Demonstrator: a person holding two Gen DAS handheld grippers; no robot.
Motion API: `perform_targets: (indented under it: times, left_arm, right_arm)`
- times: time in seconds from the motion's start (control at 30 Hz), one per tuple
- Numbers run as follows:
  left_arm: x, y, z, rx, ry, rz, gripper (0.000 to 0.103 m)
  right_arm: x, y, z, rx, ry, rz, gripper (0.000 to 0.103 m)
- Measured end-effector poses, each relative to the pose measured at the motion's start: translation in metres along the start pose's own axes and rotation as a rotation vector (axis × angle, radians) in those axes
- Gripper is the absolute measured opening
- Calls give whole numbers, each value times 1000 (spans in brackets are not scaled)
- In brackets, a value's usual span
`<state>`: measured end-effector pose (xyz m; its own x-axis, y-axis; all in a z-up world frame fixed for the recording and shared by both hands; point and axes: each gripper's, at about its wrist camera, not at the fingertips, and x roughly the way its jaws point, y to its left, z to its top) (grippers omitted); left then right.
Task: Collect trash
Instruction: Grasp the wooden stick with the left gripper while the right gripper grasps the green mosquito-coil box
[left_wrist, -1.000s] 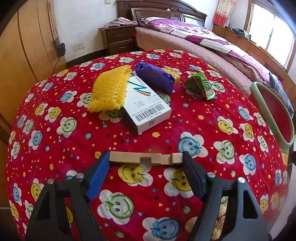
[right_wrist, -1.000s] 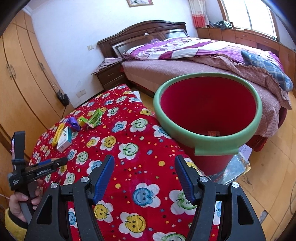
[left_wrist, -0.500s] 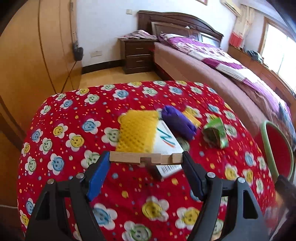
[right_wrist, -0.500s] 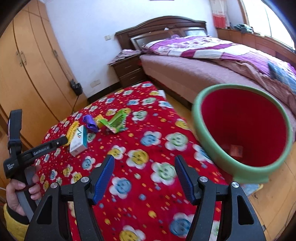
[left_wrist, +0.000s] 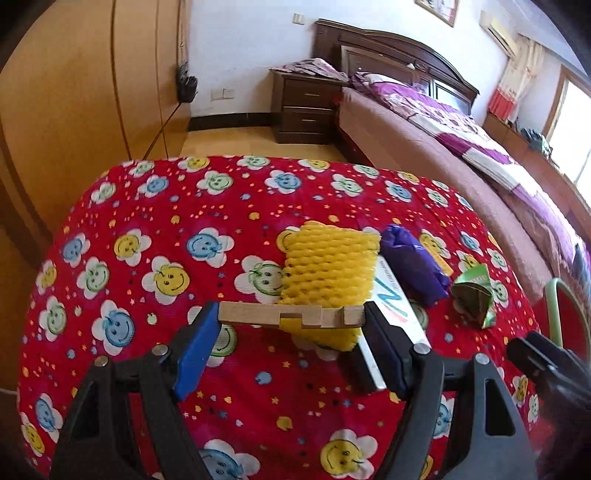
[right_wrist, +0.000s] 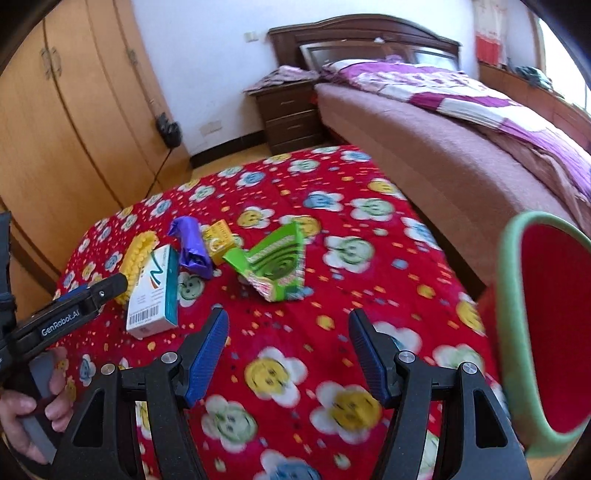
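Trash (right_wrist: 280, 260) on red smiley tablecloth (right_wrist: 332, 229) beside bed (right_wrist: 443, 122); left gripper (left_wrist: 291, 319) pinching wooden block (left_wrist: 291, 316), right gripper (right_wrist: 288, 354) spread.

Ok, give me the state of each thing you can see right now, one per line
Left gripper: shut on wooden block.
Right gripper: open, holding nothing.
White box: closed, lying flat.
Green carton: torn open, flattened.
Purple wrapper: crumpled.
Trash bin: open-topped.

left tongs (left_wrist: 291, 319) lifted the wooden piece (left_wrist: 291, 316); right tongs (right_wrist: 289, 334) swung off the bin (right_wrist: 543, 321).
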<state>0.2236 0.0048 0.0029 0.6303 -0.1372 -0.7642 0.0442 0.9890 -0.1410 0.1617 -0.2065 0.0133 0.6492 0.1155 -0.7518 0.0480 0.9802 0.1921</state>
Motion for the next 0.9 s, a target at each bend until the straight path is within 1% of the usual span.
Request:
perform_targets:
  times: [0.13,0.3,0.4,0.47,0.53,0.57,0.7,0.9]
  left_arm:
    - [2,4,-1,-19,2,-16,77]
    - [2,4,-2,-16,3,-21,77]
    - [3,5,-2,-18,3,-24,77]
    - [2,5,-3,-20,4,-23,77]
    - [-1,6,-5,-22,5,-24,77]
    - [-1,6,-5,-22,5,-24,77]
    - [-2,6,-5,-17,3,-21,77]
    - [-3,6,-5,-15,0,-20,77]
  right_arm:
    - [23,7,10,-45,24,-21,68]
    - [42,6,18,-13,42,-4,68]
    - [45,5,19,-2,26,-12,68]
    - [47,6,21,8,20,-15,64]
    - [49,7,22,-3,12,-52,46]
    - [50,7,22,-8,10,-61,43]
    - [48,3,22,1,10,-51,39]
    - [33,-4,15,27,-1,-31,39]
